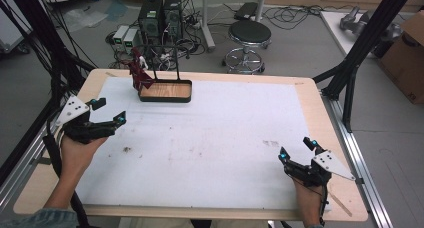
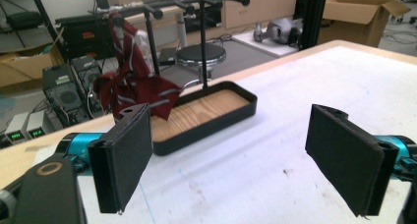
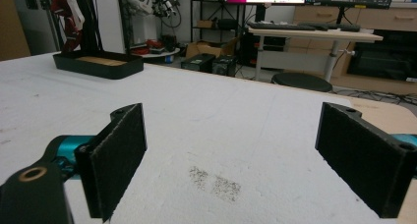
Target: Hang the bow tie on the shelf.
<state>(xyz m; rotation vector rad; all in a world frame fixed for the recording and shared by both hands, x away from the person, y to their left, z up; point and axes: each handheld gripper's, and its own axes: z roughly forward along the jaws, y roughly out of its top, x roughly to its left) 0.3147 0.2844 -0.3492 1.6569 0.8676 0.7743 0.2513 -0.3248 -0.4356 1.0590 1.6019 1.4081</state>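
Observation:
A black stand with a wood-lined tray base (image 1: pixel 166 91) sits at the table's far left; a dark red striped cloth (image 1: pixel 138 73) hangs from its rail. In the left gripper view the cloth (image 2: pixel 135 86) drapes over the tray's (image 2: pixel 231 113) left end. My left gripper (image 1: pixel 111 111) is held open at the table's left side, well short of the stand, with nothing between its pads (image 2: pixel 123 160). Near the front right corner my right gripper (image 1: pixel 298 149) is open too, pads (image 3: pixel 115 160) wide apart and empty. The stand (image 3: pixel 93 63) shows far off in the right gripper view.
A white sheet (image 1: pixel 210 138) covers the wooden table, with small dark smudges (image 1: pixel 127 149). Beyond the far edge stand a round stool (image 1: pixel 249 35) and computer cases (image 1: pixel 160 18) with cables. Black frame posts (image 1: pixel 357 53) rise at the right.

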